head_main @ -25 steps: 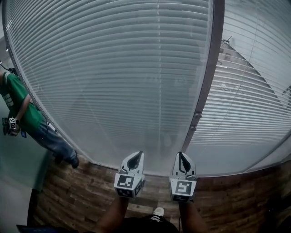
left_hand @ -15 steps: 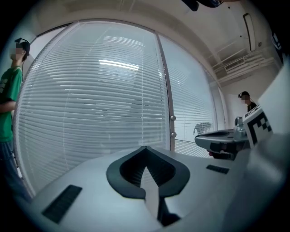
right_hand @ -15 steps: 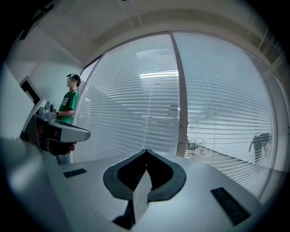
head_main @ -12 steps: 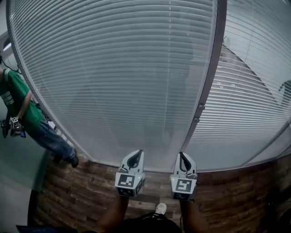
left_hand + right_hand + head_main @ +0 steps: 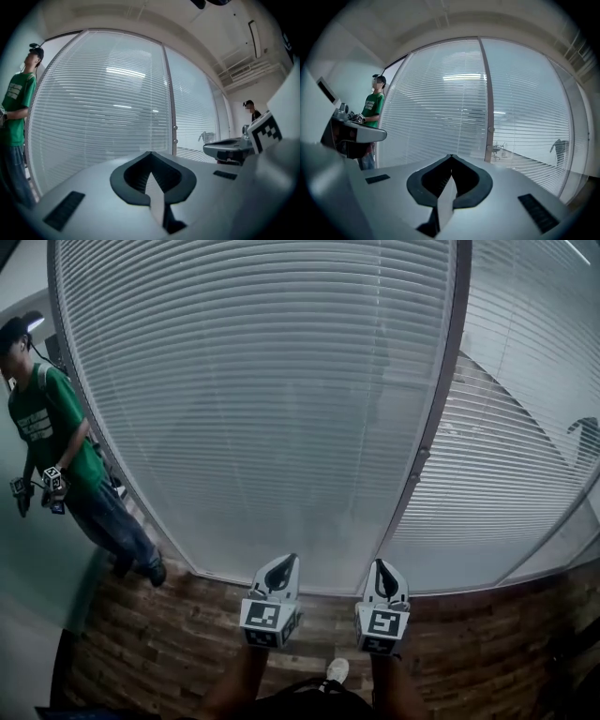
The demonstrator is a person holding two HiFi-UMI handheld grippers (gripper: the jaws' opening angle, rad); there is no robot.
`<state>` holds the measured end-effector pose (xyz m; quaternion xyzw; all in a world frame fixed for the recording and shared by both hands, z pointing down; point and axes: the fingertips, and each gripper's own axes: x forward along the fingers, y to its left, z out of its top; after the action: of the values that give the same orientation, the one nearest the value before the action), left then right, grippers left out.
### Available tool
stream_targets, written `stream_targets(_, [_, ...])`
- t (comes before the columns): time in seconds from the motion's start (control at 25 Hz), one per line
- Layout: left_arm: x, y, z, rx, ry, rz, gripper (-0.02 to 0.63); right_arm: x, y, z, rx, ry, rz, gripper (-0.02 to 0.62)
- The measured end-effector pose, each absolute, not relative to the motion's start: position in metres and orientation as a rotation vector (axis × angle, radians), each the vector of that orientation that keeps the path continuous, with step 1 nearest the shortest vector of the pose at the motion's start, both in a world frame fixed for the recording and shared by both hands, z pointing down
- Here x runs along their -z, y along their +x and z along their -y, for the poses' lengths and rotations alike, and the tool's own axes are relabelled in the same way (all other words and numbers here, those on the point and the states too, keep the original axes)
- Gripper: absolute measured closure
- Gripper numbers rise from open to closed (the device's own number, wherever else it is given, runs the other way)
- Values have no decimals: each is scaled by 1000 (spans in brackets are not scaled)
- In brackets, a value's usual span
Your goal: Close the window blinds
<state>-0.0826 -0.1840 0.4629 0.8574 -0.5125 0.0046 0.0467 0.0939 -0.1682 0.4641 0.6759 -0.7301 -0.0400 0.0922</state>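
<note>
White slatted blinds point(image 5: 272, 399) hang behind a large glass pane in front of me, their slats closed flat. A second pane of blinds point(image 5: 511, 456) to the right has its slats partly open, with the room behind showing through. A grey frame post point(image 5: 427, 427) carrying two small knobs point(image 5: 414, 479) divides the panes. My left gripper point(image 5: 281, 563) and right gripper point(image 5: 380, 570) are held low, side by side, short of the glass. Both are shut and hold nothing. In the left gripper view the blinds point(image 5: 103, 112) fill the scene, and the right gripper view shows the post point(image 5: 487, 98).
A person in a green shirt point(image 5: 56, 442) stands at the left beside the glass, holding grippers. A brick-patterned floor strip point(image 5: 169, 634) runs along the foot of the window. Another person point(image 5: 251, 110) stands far right in the left gripper view.
The head view has tilted up and shifted, so the blinds and the person in green sit higher and nearer in view. Both grippers stay shut in the same spot.
</note>
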Motion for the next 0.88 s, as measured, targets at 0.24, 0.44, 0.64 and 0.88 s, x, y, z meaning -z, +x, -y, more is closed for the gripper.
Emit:
stream_targets(0.24, [-465, -112, 142, 46, 2602, 1535, 611, -469, 61, 129, 155, 1999, 2210, 592])
stream_targets(0.44, [-458, -137, 105, 72, 2592, 1553, 611, -460, 35, 89, 199, 1984, 2156, 592])
stream_targets(0.64, [-461, -158, 71, 75, 2584, 1558, 611, -460, 12, 51, 170, 1979, 2194, 592])
stream_targets(0.88, [-465, -171, 44, 54, 2575, 1577, 611, -461, 10, 29, 151, 1996, 2192, 592])
